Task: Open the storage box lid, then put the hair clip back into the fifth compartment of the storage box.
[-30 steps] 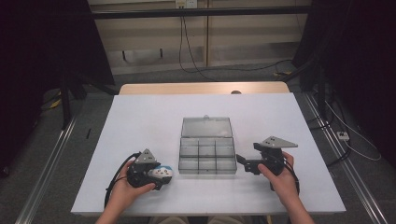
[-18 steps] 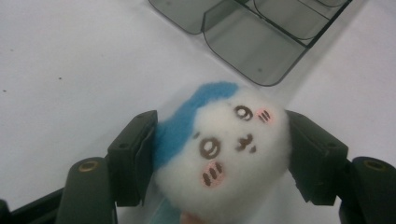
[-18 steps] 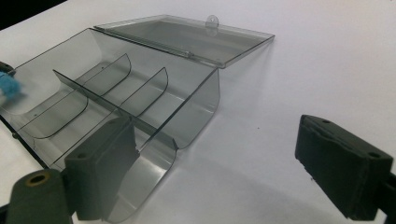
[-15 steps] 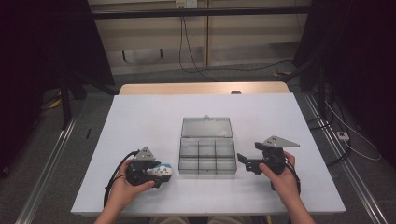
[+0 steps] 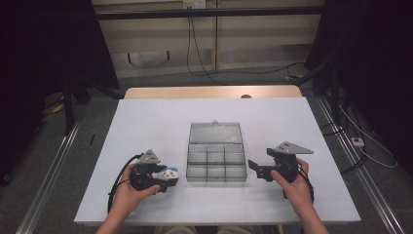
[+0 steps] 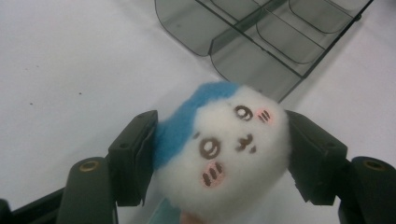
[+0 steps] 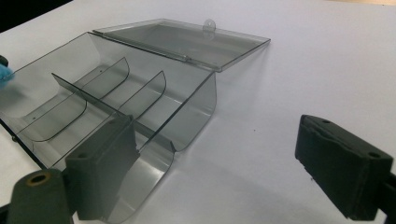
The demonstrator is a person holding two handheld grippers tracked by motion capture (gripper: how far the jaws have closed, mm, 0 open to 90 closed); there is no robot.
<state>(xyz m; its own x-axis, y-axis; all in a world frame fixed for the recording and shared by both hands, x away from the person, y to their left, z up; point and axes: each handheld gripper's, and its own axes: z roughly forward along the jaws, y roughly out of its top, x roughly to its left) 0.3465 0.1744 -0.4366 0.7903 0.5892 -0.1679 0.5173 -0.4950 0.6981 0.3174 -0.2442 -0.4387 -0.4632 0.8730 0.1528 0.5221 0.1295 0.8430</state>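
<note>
Left gripper [image 5: 165,179], clamped on the blue-and-white plush toy [image 5: 169,172], has shifted slightly right toward the clear compartment box [image 5: 215,157]; the hand's wrist has drawn in from the tabletop's [image 5: 146,122] left side.

Bottom of plush toy [image 6: 219,154] cut off by picture edge; clear box [image 7: 107,107] near corner hidden behind black jaw.
</note>
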